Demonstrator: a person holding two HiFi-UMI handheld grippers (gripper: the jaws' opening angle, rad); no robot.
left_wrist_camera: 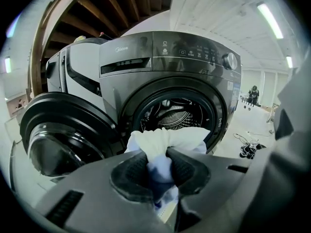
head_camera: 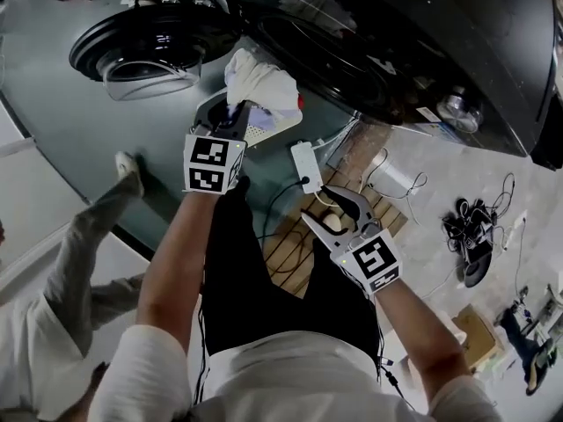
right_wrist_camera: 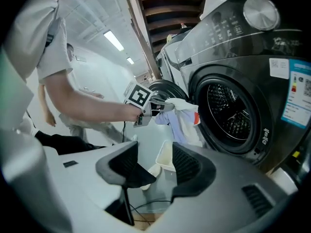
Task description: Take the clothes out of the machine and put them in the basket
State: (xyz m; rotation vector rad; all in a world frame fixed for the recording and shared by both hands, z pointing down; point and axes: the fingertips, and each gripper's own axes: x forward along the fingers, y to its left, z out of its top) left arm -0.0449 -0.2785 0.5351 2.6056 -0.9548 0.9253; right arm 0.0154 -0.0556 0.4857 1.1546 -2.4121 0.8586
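Bunched white garment (left_wrist_camera: 165, 142) fills the gap nearest my lens: my left gripper (left_wrist_camera: 159, 171) is clamped on it, both dark pads (left_wrist_camera: 131, 171) pressing into a twisted fold, with a bluish part of the cloth running down between them. The rest of the fabric puffs out above the jaws. It is outside the washing machine (left_wrist_camera: 194, 57), hanging in front of the round drum opening (left_wrist_camera: 175, 115), whose perforated steel drum shows behind it. The machine's door (left_wrist_camera: 63, 140) stands swung wide to the left.

From the right gripper view, the garment droops from the left gripper in the air before the opening, above the white basket (right_wrist_camera: 165, 157) that sits on the floor by the machine's front. The cloth and the basket look apart.

My left arm is stretched forward, bare forearm out of a white sleeve, wrist tipped so that the gripper points down and toward the machine. My right arm is bent and held lower, closer to my body. The right gripper (right_wrist_camera: 155, 166) has its jaws spread with nothing between the pads; only the basket shows past them, farther off. It points at the same opening, tilted down.
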